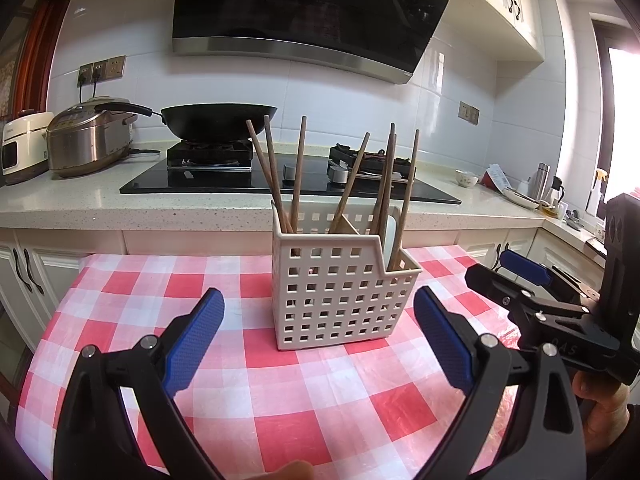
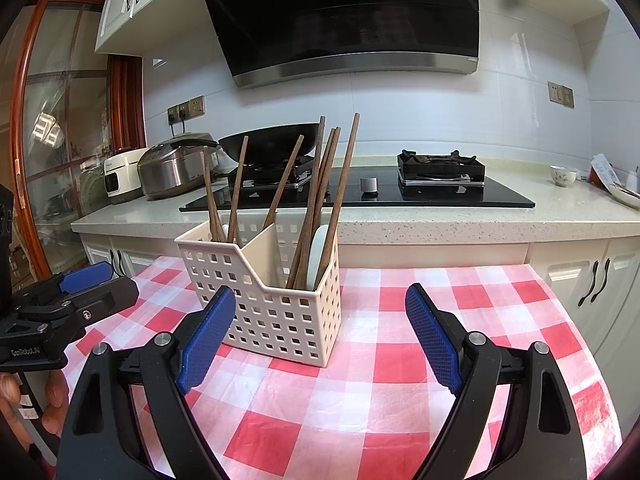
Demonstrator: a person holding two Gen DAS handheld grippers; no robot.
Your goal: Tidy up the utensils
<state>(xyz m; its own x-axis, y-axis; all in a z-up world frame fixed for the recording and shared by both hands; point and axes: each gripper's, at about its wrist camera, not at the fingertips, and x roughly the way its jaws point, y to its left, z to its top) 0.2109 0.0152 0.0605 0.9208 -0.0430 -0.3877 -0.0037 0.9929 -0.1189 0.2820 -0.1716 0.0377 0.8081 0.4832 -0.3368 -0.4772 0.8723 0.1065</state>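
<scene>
A cream perforated utensil caddy (image 1: pixel 340 300) stands on the red-and-white checked tablecloth (image 1: pixel 280 400); it also shows in the right wrist view (image 2: pixel 276 316). Several brown wooden chopsticks (image 1: pixel 298 176) stand in its compartments, also seen in the right wrist view (image 2: pixel 316 200), next to a white spoon (image 2: pixel 318 252). My left gripper (image 1: pixel 318 332) is open and empty, just in front of the caddy. My right gripper (image 2: pixel 320 328) is open and empty, near the caddy's right front. Each gripper shows at the other view's edge: the right one (image 1: pixel 520 280), the left one (image 2: pixel 80 280).
Behind the table runs a speckled counter (image 1: pixel 80 200) with a black wok (image 1: pixel 220 120) on a gas hob (image 2: pixel 440 168), two rice cookers (image 1: pixel 88 140) at the left, a small bowl (image 2: pixel 562 176) and bottles (image 1: pixel 540 184) at the right. A range hood (image 1: pixel 312 12) hangs above.
</scene>
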